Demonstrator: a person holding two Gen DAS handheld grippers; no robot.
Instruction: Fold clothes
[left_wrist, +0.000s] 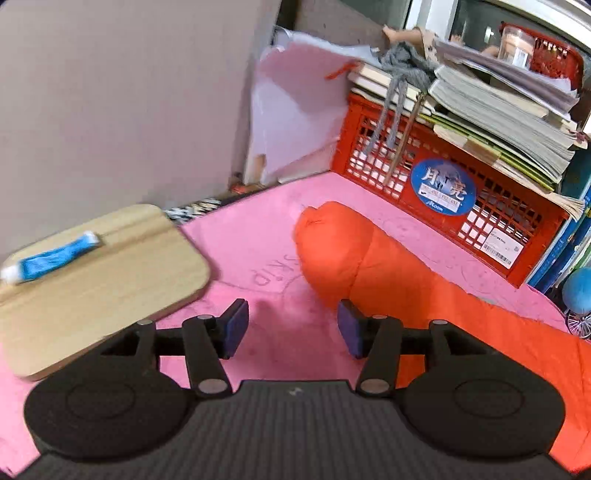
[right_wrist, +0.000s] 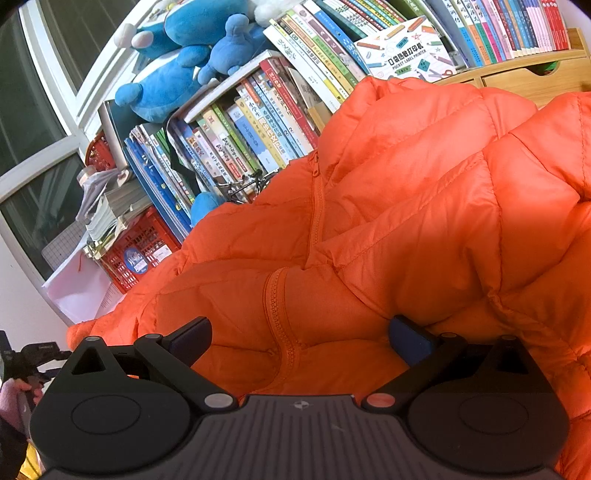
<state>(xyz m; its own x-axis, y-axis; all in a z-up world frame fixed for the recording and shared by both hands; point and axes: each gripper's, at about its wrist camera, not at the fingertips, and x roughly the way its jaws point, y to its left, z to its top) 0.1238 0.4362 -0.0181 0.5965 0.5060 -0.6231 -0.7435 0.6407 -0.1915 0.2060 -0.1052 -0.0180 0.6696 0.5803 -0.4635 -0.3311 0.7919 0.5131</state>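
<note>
Both my grippers gape wide, gripping nothing: left gripper (left_wrist: 293, 328) above the pink mat (left_wrist: 258, 240), right gripper (right_wrist: 300, 341) against the puffy orange quilted jacket (right_wrist: 424, 206).

Red crate (left_wrist: 436, 177): round blue sticker (left_wrist: 443, 186) reads "Moon" under two large Chinese characters. Pink mat (left_wrist: 258, 236) left of crate: "SKIP". White box (right_wrist: 406, 51) among books: "POCKET LABEL PRINTER".

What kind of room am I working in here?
Likely a child's bedroom or study at home: packed bookshelves, blue plush toys, and an orange puffer jacket spread on a pink mat.
</note>
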